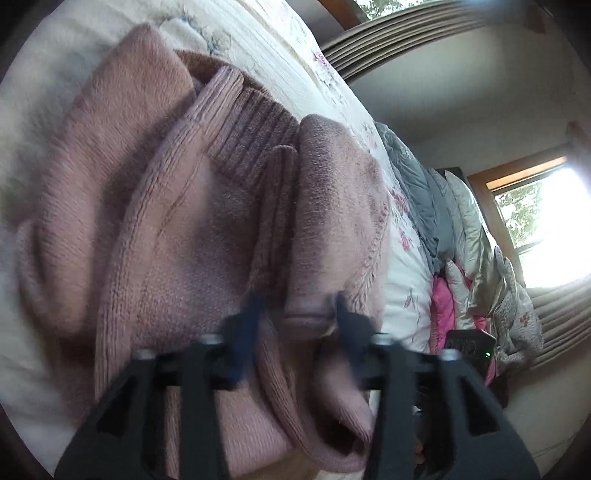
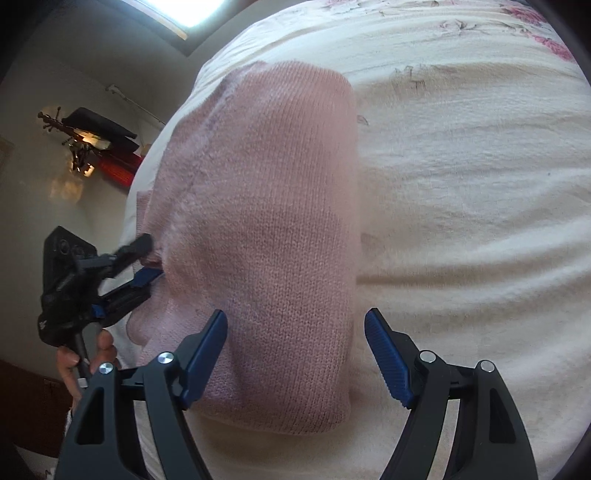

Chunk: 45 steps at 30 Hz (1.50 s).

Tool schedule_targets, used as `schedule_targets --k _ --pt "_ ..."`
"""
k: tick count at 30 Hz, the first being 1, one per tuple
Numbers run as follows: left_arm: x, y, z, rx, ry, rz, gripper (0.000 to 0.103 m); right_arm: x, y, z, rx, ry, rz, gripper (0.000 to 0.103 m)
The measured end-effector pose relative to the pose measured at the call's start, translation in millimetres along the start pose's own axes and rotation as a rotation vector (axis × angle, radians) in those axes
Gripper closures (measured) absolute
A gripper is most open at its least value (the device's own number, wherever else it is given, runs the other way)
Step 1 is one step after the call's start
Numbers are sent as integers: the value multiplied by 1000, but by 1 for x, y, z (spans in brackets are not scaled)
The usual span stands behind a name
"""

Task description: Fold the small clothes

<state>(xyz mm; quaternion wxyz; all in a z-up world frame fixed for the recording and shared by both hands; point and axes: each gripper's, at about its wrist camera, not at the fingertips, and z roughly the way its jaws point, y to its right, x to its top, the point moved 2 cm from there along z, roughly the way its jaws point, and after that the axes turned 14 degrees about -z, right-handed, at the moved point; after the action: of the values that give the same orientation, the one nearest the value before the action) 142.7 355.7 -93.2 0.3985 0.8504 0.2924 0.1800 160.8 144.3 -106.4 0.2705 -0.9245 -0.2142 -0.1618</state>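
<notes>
A: Where's the garment?

B: Pink knit sweater lies folded on the bed quilt, centre of right-wrist frame. In left-wrist view the sweater fills frame centre, ribbed collar up top, layers bunched.

A: Grippers?

B: Right gripper jaws spread wide, blue pads either side of the sweater's near end, not clamping. Left gripper at mid-left of right-wrist frame, at the sweater's left edge w/ a bit of knit between its fingers; person's hand on its handle, lower left. From its own cam the left gripper has fingers narrow, a fold of knit between them. Motion blur, but looks pinched on fabric.

A: Surface/room?

B: Quilt is cream w/ pink floral print, wrinkled. Left-wrist view: pile of grey and pink bedding at right, window w/ wood trim far right, bright, trees outside. Right-wrist view: window top left, plain light walls, lit wall lamp w/ dark shade at upper left.
</notes>
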Motion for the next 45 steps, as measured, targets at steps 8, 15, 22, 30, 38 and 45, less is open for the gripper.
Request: schedule_targets --k 8,15,22,30,38,45 --pt "12 -3 4 49 4 -6 24 -8 4 3 4 -11 -7 26" --pt "10 15 27 1 -63 -15 28 -11 10 1 9 -6 4 26" --pt "9 16 38 33 -26 -34 75 -13 16 -3 8 -2 10 26" --pt "-3 57 2 -37 78 68 84 -12 17 -8 12 3 27 24" --pt "24 52 -68 -112 129 55 86 -5 0 -18 64 35 -2 24" --pt "58 9 -125 -121 202 -18 86 1 -35 -2 149 13 -56 24"
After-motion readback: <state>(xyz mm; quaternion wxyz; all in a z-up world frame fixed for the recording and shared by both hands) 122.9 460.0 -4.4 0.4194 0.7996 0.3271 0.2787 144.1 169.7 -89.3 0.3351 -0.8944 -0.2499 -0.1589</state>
